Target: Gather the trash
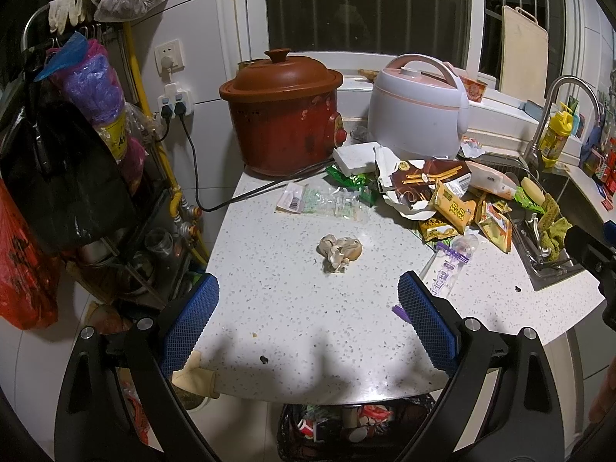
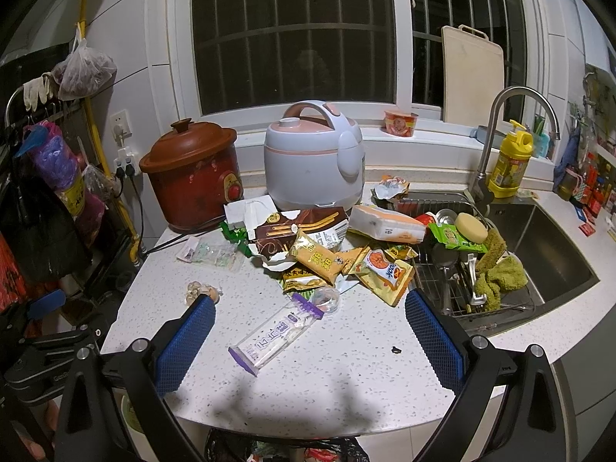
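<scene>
A heap of snack wrappers (image 1: 446, 196) (image 2: 331, 250) lies on the white speckled counter (image 1: 292, 308) in front of the cookers. A crumpled beige wad (image 1: 339, 251) (image 2: 200, 292) lies alone nearer me. A clear wrapper with purple ends (image 2: 275, 333) (image 1: 448, 269) lies flat in front of the heap. A clear plastic bag (image 1: 323, 202) (image 2: 211, 254) lies to the left. My left gripper (image 1: 308, 300) is open and empty, just short of the wad. My right gripper (image 2: 310, 315) is open and empty above the purple wrapper. A black-lined trash bin (image 1: 354, 427) (image 2: 285, 450) stands under the counter's front edge.
A red clay cooker (image 1: 283, 115) (image 2: 192, 175) and a white rice cooker (image 1: 417, 109) (image 2: 313, 158) stand at the back. A sink (image 2: 546, 246) with a dish rack (image 2: 462, 281), sponge and green cloths is at the right. Hanging bags (image 1: 77, 134) crowd the left.
</scene>
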`<control>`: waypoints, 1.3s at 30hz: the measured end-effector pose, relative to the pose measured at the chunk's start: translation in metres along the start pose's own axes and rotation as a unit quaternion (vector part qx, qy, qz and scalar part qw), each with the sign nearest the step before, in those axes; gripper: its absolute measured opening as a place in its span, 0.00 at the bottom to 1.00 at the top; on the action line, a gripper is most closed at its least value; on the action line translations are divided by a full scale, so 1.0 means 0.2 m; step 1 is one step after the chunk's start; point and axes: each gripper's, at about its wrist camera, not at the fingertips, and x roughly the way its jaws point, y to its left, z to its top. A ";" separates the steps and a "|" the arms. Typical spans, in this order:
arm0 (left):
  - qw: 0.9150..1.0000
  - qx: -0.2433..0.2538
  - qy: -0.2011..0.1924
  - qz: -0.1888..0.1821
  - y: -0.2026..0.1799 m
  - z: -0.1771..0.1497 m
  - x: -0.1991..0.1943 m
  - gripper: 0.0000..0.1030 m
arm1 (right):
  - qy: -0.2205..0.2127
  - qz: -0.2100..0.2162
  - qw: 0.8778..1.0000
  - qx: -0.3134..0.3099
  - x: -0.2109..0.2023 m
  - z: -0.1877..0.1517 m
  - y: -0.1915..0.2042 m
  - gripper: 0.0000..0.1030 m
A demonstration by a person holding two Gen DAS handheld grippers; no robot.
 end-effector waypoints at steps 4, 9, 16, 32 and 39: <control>1.000 0.001 0.002 0.000 0.00 -0.01 0.02 0.89 | 0.002 -0.002 1.000 0.003 0.00 0.01 -0.02 0.95; 1.000 0.004 0.011 -0.001 -0.04 -0.06 0.05 0.89 | 0.013 -0.010 1.000 0.013 0.04 -0.03 -0.08 0.95; 0.999 0.020 0.043 -0.019 -0.08 -0.11 0.11 0.89 | 0.017 -0.002 1.000 -0.002 0.13 -0.09 -0.12 0.95; 0.994 0.029 0.105 0.028 -0.09 -0.41 0.23 0.89 | 0.151 0.049 0.986 0.058 1.05 -0.14 -0.25 0.58; 0.991 0.038 0.130 -0.003 -0.16 -0.41 0.29 0.89 | 0.168 0.074 0.982 0.039 1.16 -0.14 -0.23 0.39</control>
